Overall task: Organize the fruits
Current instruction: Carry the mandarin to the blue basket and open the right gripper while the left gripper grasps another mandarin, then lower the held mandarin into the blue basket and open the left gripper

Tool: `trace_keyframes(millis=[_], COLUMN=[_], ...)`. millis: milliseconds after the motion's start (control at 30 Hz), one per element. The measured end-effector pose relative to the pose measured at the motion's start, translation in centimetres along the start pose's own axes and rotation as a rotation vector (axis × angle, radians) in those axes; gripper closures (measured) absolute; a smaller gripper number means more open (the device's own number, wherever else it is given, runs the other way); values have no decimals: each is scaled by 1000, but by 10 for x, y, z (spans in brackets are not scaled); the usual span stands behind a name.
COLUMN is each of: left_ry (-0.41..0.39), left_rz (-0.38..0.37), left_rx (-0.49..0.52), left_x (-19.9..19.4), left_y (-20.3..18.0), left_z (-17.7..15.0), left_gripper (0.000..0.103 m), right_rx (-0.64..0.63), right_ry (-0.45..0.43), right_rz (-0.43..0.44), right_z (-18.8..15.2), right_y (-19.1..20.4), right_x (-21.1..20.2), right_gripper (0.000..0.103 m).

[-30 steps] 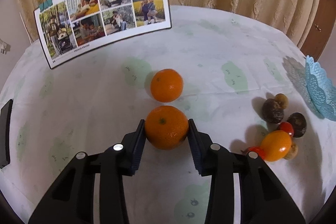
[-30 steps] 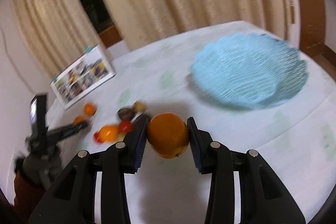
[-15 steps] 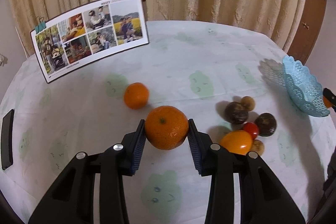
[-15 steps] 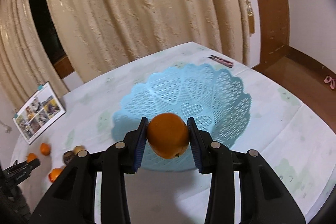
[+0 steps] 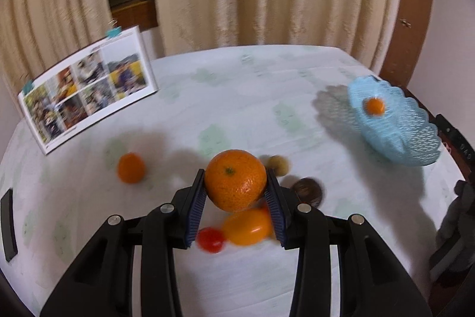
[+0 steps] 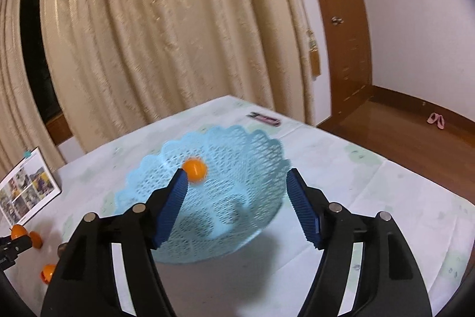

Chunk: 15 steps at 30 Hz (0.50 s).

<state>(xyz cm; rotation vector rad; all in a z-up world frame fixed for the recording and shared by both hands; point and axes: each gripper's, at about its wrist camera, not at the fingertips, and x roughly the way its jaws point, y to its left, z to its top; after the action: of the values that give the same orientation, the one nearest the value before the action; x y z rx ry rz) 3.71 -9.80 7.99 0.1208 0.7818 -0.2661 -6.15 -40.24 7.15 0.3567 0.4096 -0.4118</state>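
Holding a large round orange mandarin (image 5: 235,180) clamped between the blue pads of my left gripper (image 5: 236,192), I am carrying it clear of the white patterned tablecloth (image 5: 225,97), above the loose fruit. In the left wrist view, the pale blue lattice plastic basket (image 5: 409,138) is sitting at about two o'clock from the mandarin, well apart, with one small orange fruit (image 5: 375,106) lying inside it. A smaller orange mandarin (image 5: 131,168) is waiting on the cloth at nine o'clock, and just under my pads a yellow-orange oval fruit (image 5: 248,226), a small red tomato (image 5: 210,239), a dark brown round fruit (image 5: 307,191) and a tan round fruit (image 5: 278,164) are clustering together. My right gripper (image 6: 236,204) is hovering over the basket with its jaws spread wide and nothing between them.

I am judging this as the carry step for a second fruit. The next move is calling for me to swing the left gripper toward two o'clock, bring the mandarin over the basket's scalloped rim, and lower it before letting go, while the right one is making room.
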Motion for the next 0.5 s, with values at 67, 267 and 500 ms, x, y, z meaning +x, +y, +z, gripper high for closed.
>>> trace_keyframes(millis=[67, 267, 500], left_ry=[-8, -7, 23], left_rz=[-19, -99, -194], left_rx=[27, 97, 148], left_x=[2, 15, 37], left_y=[-19, -76, -134], left_z=[8, 27, 41], left_gripper=[63, 63, 63], right_rx=[32, 143, 153], right_ry=[-16, -19, -33], right_rz=[-33, -65, -69], right_z=[-2, -2, -2], right_y=[-9, -35, -37], right_x=[0, -1, -3], right_gripper=[28, 28, 27])
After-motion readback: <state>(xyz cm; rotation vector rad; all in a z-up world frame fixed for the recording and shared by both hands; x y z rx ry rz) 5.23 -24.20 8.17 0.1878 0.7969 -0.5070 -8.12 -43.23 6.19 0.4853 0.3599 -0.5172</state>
